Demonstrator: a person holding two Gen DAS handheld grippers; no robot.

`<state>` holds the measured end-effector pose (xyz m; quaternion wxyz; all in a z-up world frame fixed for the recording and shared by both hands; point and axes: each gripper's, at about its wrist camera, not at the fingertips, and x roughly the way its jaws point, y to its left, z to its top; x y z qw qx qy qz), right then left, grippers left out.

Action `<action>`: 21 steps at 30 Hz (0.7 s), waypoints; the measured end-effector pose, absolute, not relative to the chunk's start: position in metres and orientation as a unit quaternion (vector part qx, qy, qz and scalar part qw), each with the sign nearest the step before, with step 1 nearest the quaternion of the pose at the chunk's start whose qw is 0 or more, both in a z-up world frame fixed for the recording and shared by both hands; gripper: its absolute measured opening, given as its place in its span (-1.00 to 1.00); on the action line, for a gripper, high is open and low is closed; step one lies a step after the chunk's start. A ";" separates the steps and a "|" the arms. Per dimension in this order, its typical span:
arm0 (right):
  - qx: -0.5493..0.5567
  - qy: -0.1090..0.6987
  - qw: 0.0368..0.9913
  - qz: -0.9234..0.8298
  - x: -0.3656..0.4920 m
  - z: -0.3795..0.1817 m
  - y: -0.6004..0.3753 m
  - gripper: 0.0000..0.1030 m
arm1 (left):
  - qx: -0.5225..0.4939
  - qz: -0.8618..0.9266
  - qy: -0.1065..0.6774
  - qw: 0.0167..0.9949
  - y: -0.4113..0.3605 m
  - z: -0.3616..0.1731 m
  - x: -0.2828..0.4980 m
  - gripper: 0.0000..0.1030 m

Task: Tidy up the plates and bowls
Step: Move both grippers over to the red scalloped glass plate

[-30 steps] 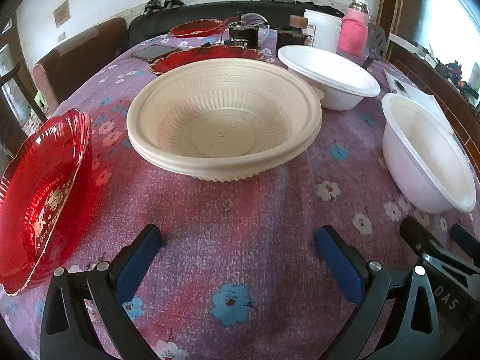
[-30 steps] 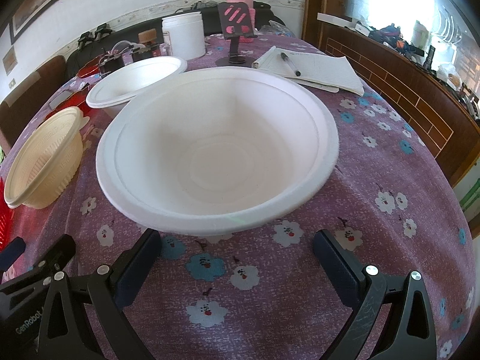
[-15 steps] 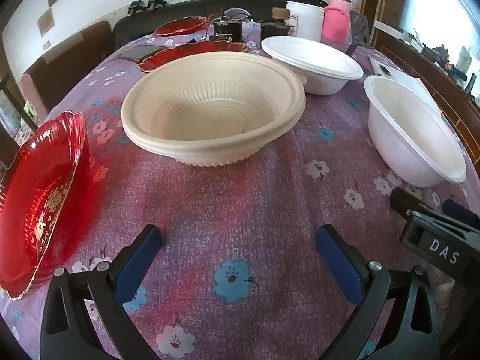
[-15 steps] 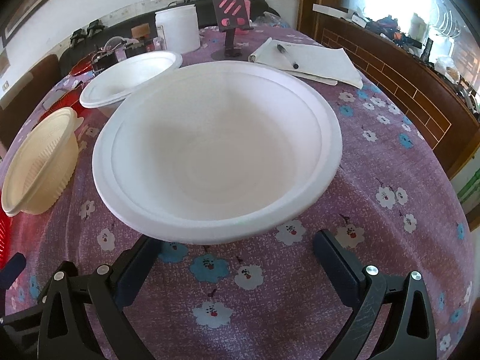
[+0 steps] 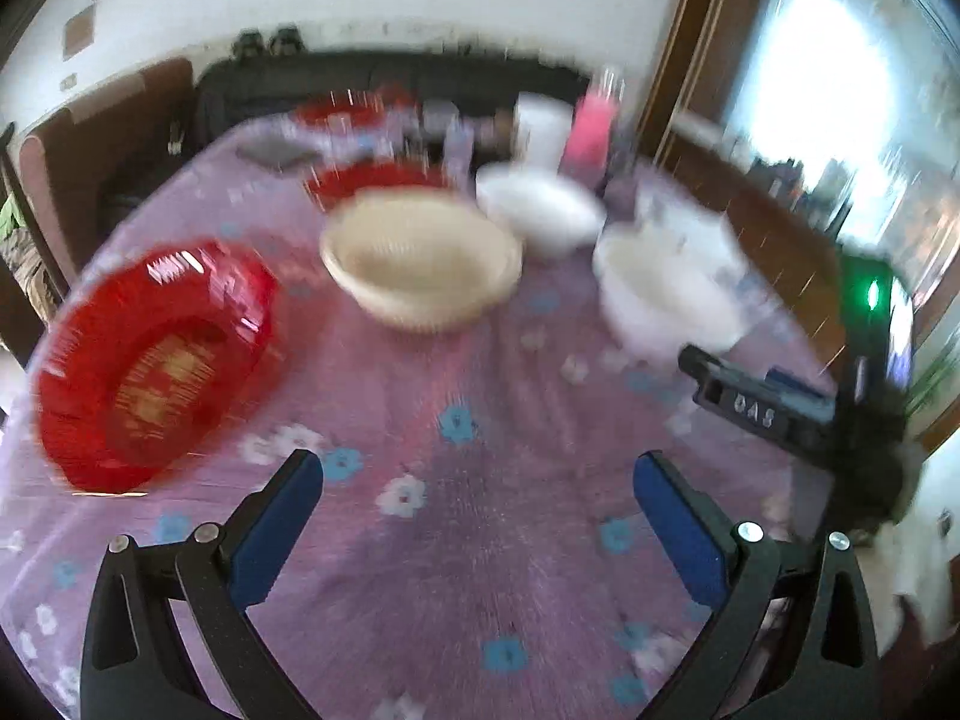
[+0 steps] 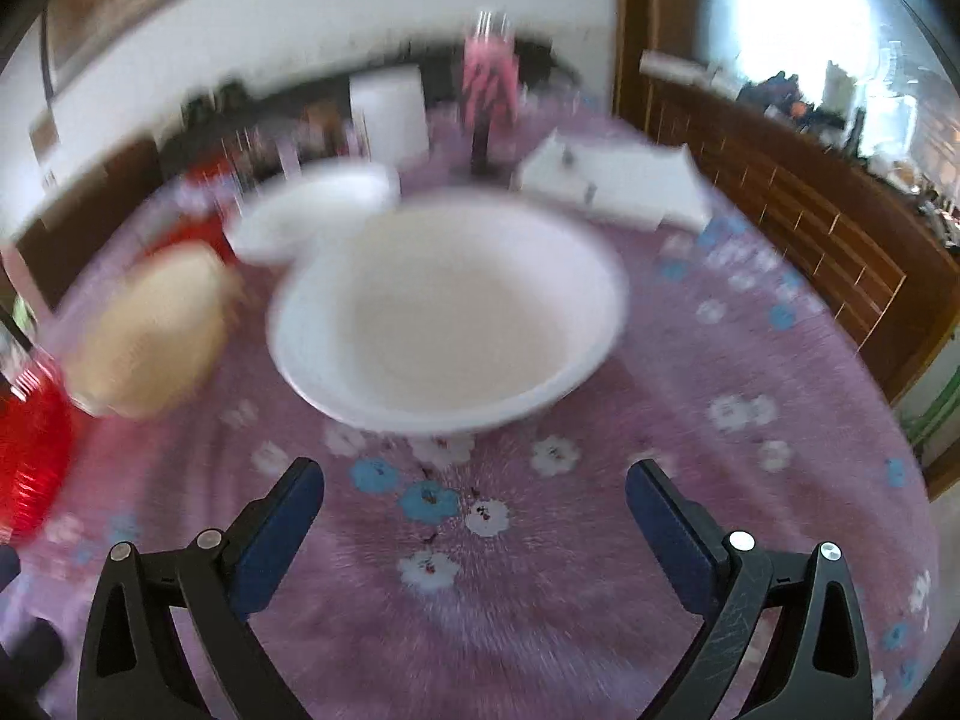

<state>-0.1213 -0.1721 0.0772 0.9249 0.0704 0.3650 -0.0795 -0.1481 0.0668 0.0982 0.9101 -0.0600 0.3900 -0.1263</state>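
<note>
Fingers (image 5: 282, 516) of the left gripper (image 5: 477, 516) spread wide, nothing between them. Same on the right gripper (image 6: 474, 510): jaws parted, empty, hovering over the purple flowered tablecloth (image 6: 750, 360).

Straight ahead of the right fingertips, near but not touching: the big white bowl (image 6: 447, 312). Ahead of the left fingertips, well apart: the cream bowl (image 5: 420, 258); off to their left, the red plate (image 5: 150, 360); farther back and right, a second white bowl (image 5: 540, 213). Both views badly smeared, so rim edges probably less certain than they look.

To grip well: bring one pad inside the near rim and one outside, level with the lip. Close gently, since the thin wall would likely flex. Lift straight, then nest like with like.
</note>
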 end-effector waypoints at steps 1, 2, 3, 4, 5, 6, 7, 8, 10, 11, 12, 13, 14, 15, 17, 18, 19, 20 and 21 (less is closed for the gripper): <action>0.071 0.340 0.935 -0.076 -0.133 0.096 -0.173 0.98 | -0.065 -0.129 0.375 0.916 0.075 0.112 -0.156 1.00; 0.067 0.315 0.944 -0.076 -0.144 0.116 -0.173 0.98 | -0.061 -0.128 0.350 0.926 0.087 0.138 -0.169 1.00; 0.060 0.288 0.953 -0.079 -0.155 0.138 -0.174 0.98 | -0.054 -0.120 0.325 0.937 0.096 0.160 -0.182 1.00; 0.052 0.255 0.962 -0.081 -0.167 0.162 -0.175 0.98 | -0.050 -0.113 0.303 0.945 0.103 0.177 -0.188 1.00; 0.045 0.223 0.970 -0.081 -0.179 0.188 -0.175 0.98 | -0.041 -0.102 0.267 0.957 0.113 0.204 -0.202 1.00; 0.042 0.202 0.975 -0.080 -0.185 0.206 -0.176 0.98 | -0.030 -0.088 0.229 0.969 0.121 0.233 -0.215 1.00; 0.038 0.171 0.982 -0.076 -0.196 0.239 -0.178 0.98 | -0.015 -0.071 0.200 0.977 0.128 0.257 -0.225 1.00; 0.037 0.152 0.985 -0.070 -0.203 0.264 -0.179 0.98 | -0.003 -0.057 0.184 0.981 0.131 0.276 -0.229 1.00; 0.030 0.115 0.991 -0.067 -0.212 0.312 -0.178 0.98 | 0.011 -0.021 0.157 0.987 0.145 0.320 -0.235 1.00; 0.020 0.098 0.992 -0.070 -0.214 0.334 -0.175 0.98 | 0.007 -0.004 0.150 0.989 0.152 0.336 -0.233 1.00; 0.007 0.088 0.993 -0.072 -0.212 0.355 -0.172 0.98 | 0.001 0.013 0.146 0.989 0.161 0.354 -0.230 1.00; -0.007 0.081 0.994 -0.070 -0.210 0.375 -0.167 0.98 | -0.007 0.023 0.143 0.989 0.171 0.374 -0.224 1.00; -0.020 0.078 0.994 -0.069 -0.206 0.395 -0.162 0.98 | -0.012 0.034 0.144 0.989 0.179 0.391 -0.218 1.00; -0.031 0.080 0.994 -0.067 -0.200 0.411 -0.157 0.98 | -0.015 0.044 0.147 0.988 0.183 0.402 -0.210 1.00; -0.041 0.088 0.993 -0.062 -0.181 0.438 -0.146 0.98 | -0.025 0.065 0.154 0.986 0.196 0.427 -0.187 1.00; -0.048 0.097 0.992 -0.058 -0.170 0.445 -0.140 0.98 | -0.029 0.078 0.158 0.984 0.202 0.437 -0.173 1.00; -0.059 0.109 0.991 -0.053 -0.156 0.451 -0.132 0.98 | -0.031 0.091 0.163 0.982 0.208 0.444 -0.161 1.00; -0.071 0.124 0.988 -0.050 -0.139 0.453 -0.126 0.98 | -0.032 0.096 0.167 0.981 0.213 0.449 -0.147 1.00; -0.084 0.140 0.985 -0.047 -0.123 0.453 -0.118 0.98 | -0.030 0.102 0.170 0.980 0.220 0.454 -0.139 1.00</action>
